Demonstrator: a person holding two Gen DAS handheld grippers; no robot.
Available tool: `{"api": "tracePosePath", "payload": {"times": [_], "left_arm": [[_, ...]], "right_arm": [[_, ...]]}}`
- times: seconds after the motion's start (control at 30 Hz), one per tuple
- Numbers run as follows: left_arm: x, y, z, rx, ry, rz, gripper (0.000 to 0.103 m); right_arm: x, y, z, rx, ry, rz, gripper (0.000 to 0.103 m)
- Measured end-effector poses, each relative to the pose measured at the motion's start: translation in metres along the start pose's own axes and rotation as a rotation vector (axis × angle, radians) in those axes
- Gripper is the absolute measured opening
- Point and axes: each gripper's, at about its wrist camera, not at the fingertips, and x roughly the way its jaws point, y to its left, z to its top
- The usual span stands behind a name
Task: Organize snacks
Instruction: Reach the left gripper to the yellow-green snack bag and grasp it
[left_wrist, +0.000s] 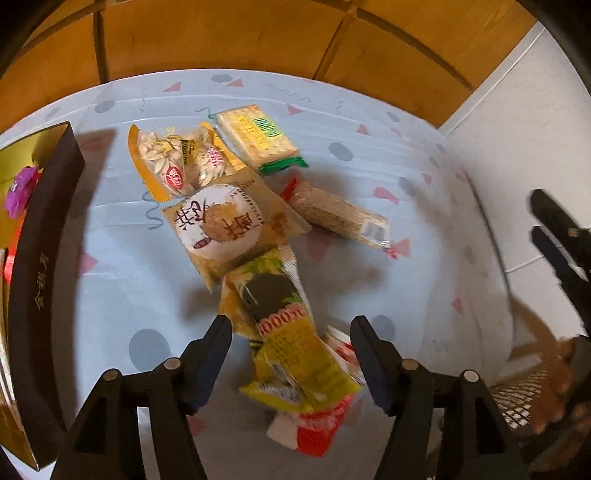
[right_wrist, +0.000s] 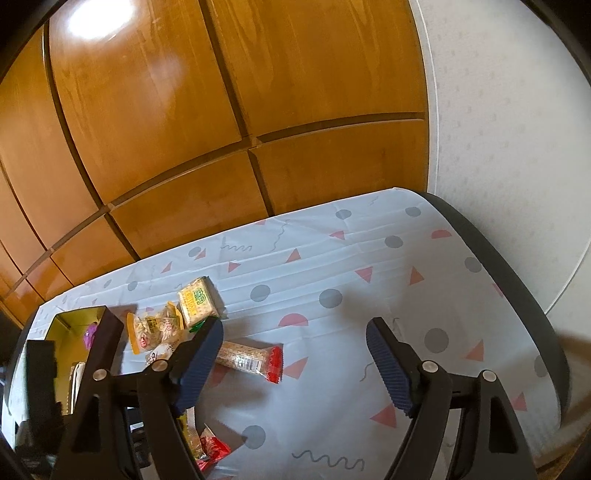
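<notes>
Left gripper hangs jaws apart over a yellow snack packet, untouched. Right gripper, also open, hovers over the patterned tablecloth.

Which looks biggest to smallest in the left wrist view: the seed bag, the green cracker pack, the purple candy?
1. Seed bag.
2. Green cracker pack, though it lies farther off, so the order is unsure.
3. Purple candy, partly hidden behind the box wall.
</notes>
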Motion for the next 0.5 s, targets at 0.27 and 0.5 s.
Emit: {"api": "tracePosePath", "payload": {"times": [0.27, 0.5], "left_arm": [[0.013, 0.008, -0.001, 0.052, -0.013, 0.078, 0.043], [-0.013, 0.020, -0.033, 0.208, -0.058, 0.141, 0.033]], "right_arm": [[0.000, -0.002, 0.001, 0.012, -0.003, 0.004, 0.080], [0.001, -0.002, 0.000, 0.010, -0.003, -0.005, 0.080]]}}
